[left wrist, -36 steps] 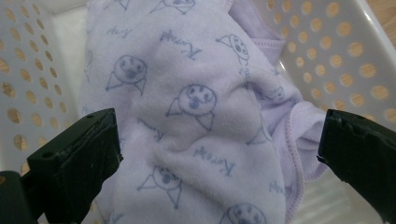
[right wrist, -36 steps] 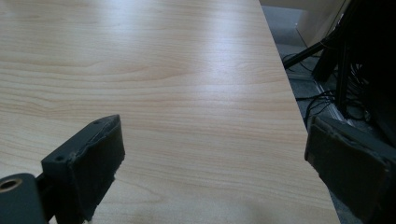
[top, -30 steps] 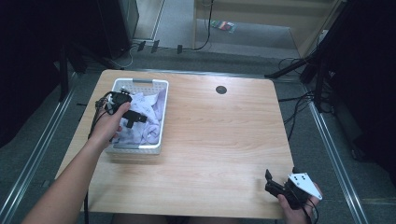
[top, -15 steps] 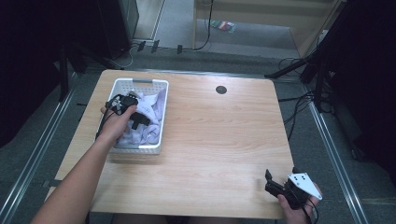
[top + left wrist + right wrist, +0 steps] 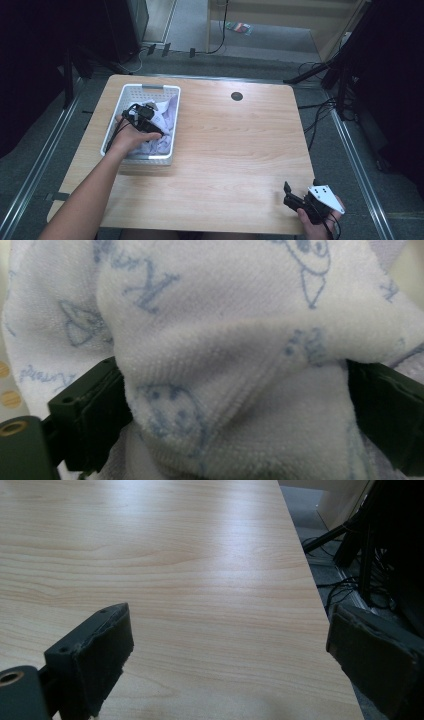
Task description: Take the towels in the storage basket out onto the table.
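A white slotted basket (image 5: 150, 88) stands at the table's left and holds pale cloths (image 5: 167, 112) with blue printed figures. My left gripper (image 5: 149, 121) reaches down into the basket. In the left gripper view it (image 5: 235, 420) is open, jaws wide apart, with a fold of the white cloth (image 5: 225, 340) bulging between them. My right gripper (image 5: 290, 196) rests near the table's front right corner. It (image 5: 230, 650) is open over bare wood with nothing between its fingers.
The wooden table (image 5: 240, 145) has a round black cable hole (image 5: 236, 96) near its far edge. Its right edge (image 5: 320, 595) runs close to my right gripper, with cables and dark stands on the floor beyond it.
My left gripper has shifted a little to the right and deeper into the cloths in the basket. The right gripper has stayed put.
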The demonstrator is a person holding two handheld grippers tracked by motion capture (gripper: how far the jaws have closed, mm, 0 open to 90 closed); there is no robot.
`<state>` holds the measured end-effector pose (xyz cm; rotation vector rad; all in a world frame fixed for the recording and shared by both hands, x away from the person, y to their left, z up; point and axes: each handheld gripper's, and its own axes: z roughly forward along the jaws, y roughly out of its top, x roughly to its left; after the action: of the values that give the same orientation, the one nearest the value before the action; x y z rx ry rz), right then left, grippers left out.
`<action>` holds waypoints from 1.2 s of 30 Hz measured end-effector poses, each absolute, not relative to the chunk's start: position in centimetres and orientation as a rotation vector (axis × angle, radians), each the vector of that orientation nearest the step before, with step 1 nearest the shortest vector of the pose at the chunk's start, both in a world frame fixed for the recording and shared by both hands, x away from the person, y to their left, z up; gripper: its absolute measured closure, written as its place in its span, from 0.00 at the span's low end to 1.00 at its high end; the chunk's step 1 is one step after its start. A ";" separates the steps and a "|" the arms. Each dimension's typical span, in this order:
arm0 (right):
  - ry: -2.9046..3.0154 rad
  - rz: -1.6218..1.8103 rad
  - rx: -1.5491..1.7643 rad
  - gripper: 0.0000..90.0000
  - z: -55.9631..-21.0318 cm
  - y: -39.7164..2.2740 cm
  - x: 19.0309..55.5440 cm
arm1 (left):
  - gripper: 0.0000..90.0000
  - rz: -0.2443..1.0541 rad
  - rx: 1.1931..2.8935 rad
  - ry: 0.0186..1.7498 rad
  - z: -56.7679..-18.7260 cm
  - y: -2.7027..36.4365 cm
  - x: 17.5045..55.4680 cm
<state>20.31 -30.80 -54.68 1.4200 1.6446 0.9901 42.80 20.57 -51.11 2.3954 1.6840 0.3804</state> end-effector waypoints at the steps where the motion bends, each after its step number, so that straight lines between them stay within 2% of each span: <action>1: 1.644 0.990 1.421 0.05 -54.7 -30.8 20.3 | 0.08 0.388 2.398 1.687 -51.0 20.6 42.8; 3: 1.644 0.990 1.421 0.05 -54.7 -30.8 20.3 | 0.12 0.388 2.400 1.690 -50.9 20.6 42.8; 4: 1.644 0.989 1.421 0.05 -54.7 -30.8 20.3 | 0.17 0.400 2.398 1.696 -50.9 20.7 42.8; 6: 1.644 0.989 1.422 0.05 -54.7 -30.8 20.3 | 0.19 0.406 2.409 1.680 -50.8 20.7 42.7; 7: 1.644 0.989 1.422 0.05 -54.7 -30.8 20.3 | 0.24 0.412 2.411 1.676 -50.7 20.9 42.7; 8: 1.644 0.990 1.421 0.05 -54.7 -30.8 20.3 | 0.40 0.456 2.408 1.679 -50.4 21.1 42.6; 9: 1.644 0.990 1.421 0.05 -54.7 -30.8 20.3 | 0.46 0.456 2.408 1.679 -50.4 21.1 42.6; 11: 1.644 0.990 1.421 0.05 -54.7 -30.8 20.3 | 0.53 0.474 2.400 1.673 -50.3 21.2 42.4; 14: 1.645 0.991 1.421 0.05 -54.7 -30.8 20.3 | 0.58 0.447 2.362 1.715 -49.9 21.6 42.5; 26: 1.645 0.990 1.426 0.05 -54.7 -30.8 20.3 | 0.61 0.431 2.339 1.718 -48.1 22.1 42.1; 36: 1.647 0.985 1.428 0.05 -54.7 -30.8 20.4 | 0.61 0.450 2.319 1.677 -44.6 23.0 41.4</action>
<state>20.35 -30.80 -54.67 1.4281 1.6468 0.9852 41.43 23.00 -44.62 2.3194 1.6773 0.4499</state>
